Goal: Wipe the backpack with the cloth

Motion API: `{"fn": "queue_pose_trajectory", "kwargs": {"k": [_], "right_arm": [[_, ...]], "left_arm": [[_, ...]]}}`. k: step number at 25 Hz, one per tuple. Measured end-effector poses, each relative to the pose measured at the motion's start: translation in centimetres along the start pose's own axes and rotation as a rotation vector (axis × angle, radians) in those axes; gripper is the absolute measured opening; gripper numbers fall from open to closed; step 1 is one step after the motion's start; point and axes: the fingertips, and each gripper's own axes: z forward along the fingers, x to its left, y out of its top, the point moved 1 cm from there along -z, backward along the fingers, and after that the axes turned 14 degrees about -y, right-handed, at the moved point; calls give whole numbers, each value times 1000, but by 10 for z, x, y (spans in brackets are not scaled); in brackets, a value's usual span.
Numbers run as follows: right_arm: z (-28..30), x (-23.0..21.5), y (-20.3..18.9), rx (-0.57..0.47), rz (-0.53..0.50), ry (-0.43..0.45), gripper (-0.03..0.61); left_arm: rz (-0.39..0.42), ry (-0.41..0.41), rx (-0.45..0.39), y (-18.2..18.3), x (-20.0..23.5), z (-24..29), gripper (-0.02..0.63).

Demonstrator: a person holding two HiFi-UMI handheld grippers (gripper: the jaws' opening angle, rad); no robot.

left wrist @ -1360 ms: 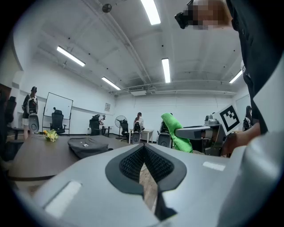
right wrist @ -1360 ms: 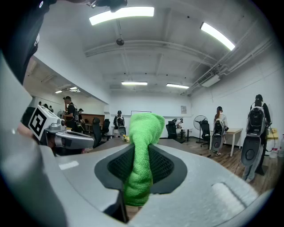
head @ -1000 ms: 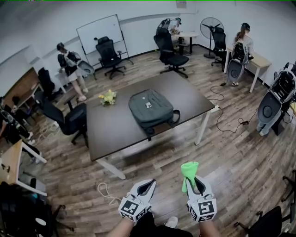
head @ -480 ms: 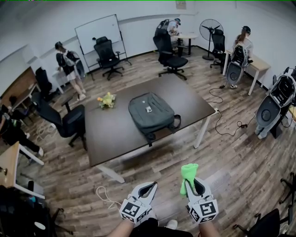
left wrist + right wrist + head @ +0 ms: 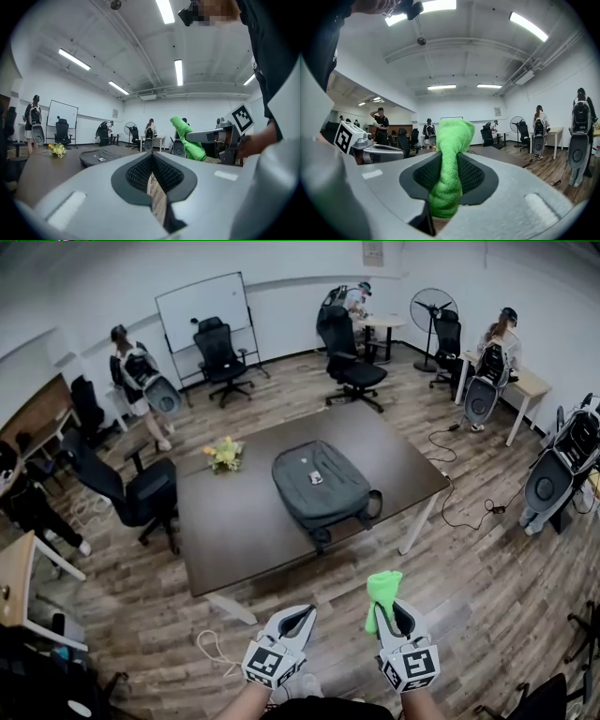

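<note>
Since wiping has not begun, I judge this the approach: my right tongs (image 5: 394, 604) clamp the cloth (image 5: 383, 585); left tongs (image 5: 298, 613) closed, empty; backpack (image 5: 319, 486) well ahead of both — next, I close that gap.

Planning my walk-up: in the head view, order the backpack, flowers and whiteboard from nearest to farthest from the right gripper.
1. Backpack, on the table, ahead of the right gripper holding the cloth.
2. Flowers, at the table's far left edge.
3. Whiteboard, farthest back, on the left.
</note>
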Motion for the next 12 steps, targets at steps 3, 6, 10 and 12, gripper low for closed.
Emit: {"fn": "queue_pose_trajectory", "kwargs": {"k": [3,6,10,12], "right_arm": [[19,18,2,-2,2,8,97],[35,32,1,3,7,9,97],[50,43,2,12,11,0,97],[56,47,2,17,10,1,97]], "left_arm": [[-6,1,-1,-4,20,-9,20],[-16,-1,4,-7,35,-16,20],[-12,-14,0,-4,51,-21,20],[-13,-13,-6,-4,59,-22,20]]}}
